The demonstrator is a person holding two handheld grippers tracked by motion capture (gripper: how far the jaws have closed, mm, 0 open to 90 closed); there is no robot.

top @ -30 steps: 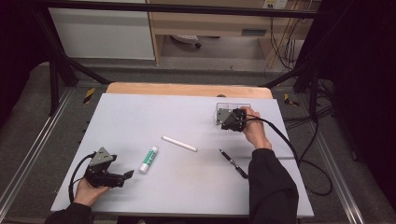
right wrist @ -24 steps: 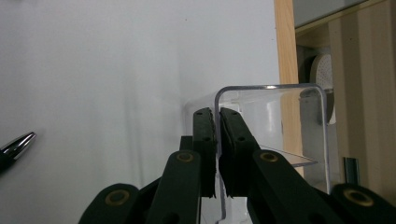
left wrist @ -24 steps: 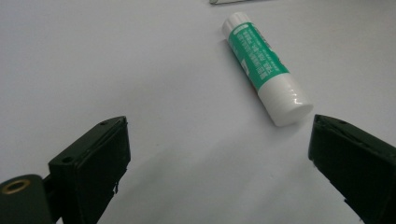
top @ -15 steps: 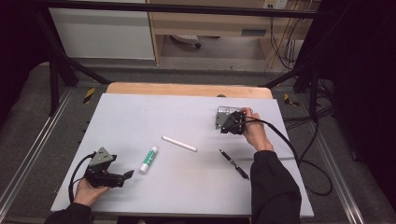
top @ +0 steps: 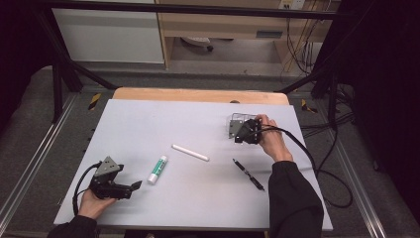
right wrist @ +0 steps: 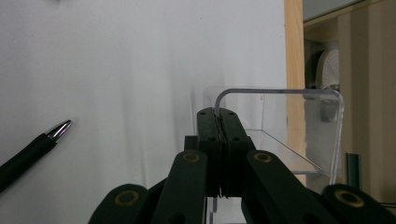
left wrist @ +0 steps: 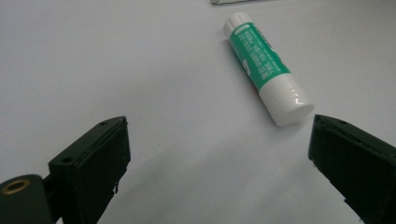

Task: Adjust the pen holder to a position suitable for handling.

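At far right of the table (top: 148, 119), the right gripper (top: 246, 133) has its jaws pressed together on the thin wall of a clear plastic box (right wrist: 299, 135); in the right gripper view the wall's rounded upper edge rises just past the jaw tips, w/ the rest of the box open beyond and to the right. Box is see-through, thin-walled, w/ rounded corners; in the high view it sits just on the far-left side of the right hand (top: 271, 141), near the table's far wooden edge. A black pen (top: 248, 174) w/ a silver tip lies nearer, apart from the gripper, angled.

Near left, the left gripper (top: 130, 187) rests low at the table's near edge, held by the left hand (top: 91, 201), jaws spread wide w/ nothing between them. A glue stick (left wrist: 266, 67) lies on its side just beyond the jaws, toward the right-hand one, not touching: white tube, green label, white cap end toward the gripper. A white stick (top: 190, 152) lies about mid-table, between the two grippers, well apart from both.
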